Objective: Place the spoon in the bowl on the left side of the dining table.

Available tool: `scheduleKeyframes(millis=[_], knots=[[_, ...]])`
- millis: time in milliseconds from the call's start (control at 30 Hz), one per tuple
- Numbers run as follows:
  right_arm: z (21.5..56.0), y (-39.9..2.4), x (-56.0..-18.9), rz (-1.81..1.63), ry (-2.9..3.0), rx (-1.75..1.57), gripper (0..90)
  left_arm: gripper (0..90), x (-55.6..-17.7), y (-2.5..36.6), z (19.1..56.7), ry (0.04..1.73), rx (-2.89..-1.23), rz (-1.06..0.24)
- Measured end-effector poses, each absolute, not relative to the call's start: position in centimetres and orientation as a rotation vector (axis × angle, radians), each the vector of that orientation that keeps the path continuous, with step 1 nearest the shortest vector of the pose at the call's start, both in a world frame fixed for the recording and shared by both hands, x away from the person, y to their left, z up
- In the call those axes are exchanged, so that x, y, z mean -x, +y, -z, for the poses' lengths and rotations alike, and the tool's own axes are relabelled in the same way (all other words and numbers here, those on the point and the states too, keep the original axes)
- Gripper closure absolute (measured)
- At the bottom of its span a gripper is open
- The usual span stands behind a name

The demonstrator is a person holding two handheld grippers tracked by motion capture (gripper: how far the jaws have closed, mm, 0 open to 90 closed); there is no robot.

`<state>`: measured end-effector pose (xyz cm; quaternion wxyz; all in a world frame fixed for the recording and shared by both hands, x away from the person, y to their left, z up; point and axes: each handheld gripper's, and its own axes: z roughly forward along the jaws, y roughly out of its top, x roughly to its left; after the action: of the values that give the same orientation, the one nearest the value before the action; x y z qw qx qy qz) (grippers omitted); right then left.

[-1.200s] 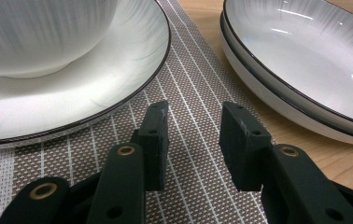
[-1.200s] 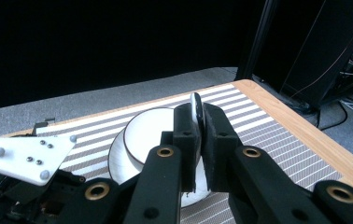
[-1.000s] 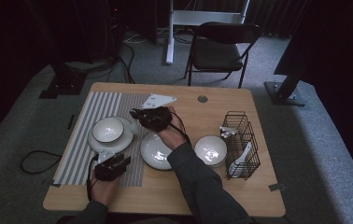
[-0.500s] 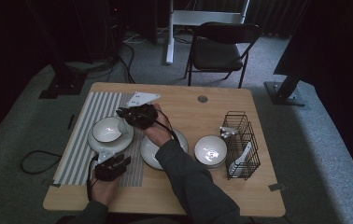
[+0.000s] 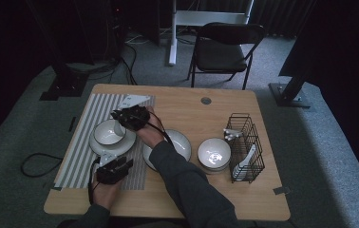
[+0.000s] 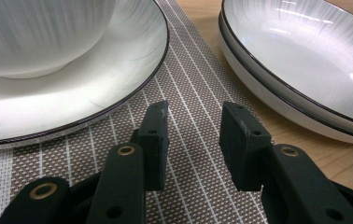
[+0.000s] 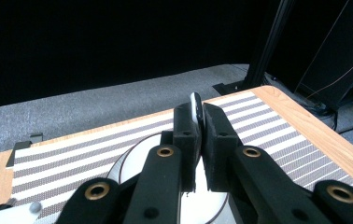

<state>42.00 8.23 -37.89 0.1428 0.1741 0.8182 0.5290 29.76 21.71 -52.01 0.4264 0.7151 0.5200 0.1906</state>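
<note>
fingers [image 7: 184, 135] clamped around spoon [image 7: 195, 108] handle

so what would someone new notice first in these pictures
Probably the right gripper over the striped mat on the table's left half, its jaws shut on a thin white piece above the bowl on its plate. Next, the black wire basket at the right edge, with a stack of white bowls beside it.

Left gripper [image 5: 114, 168] agape, right gripper [image 5: 120, 124] clamped
</note>
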Motion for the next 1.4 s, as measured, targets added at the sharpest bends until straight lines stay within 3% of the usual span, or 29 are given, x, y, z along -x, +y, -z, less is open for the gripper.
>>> scheduleKeyframes(millis=[533, 1400], knots=[[39.7, 9.1, -42.4, -1.471, 2.381, -0.485, 84.8, 63.4, -29.8, 21.7, 52.0, 1.298, -1.788, -0.478], [43.9, 6.2, -40.6, -1.333, 2.461, -0.489, 82.9, 63.0, -29.8, 21.7, 52.0, 1.301, -1.787, -0.478]])
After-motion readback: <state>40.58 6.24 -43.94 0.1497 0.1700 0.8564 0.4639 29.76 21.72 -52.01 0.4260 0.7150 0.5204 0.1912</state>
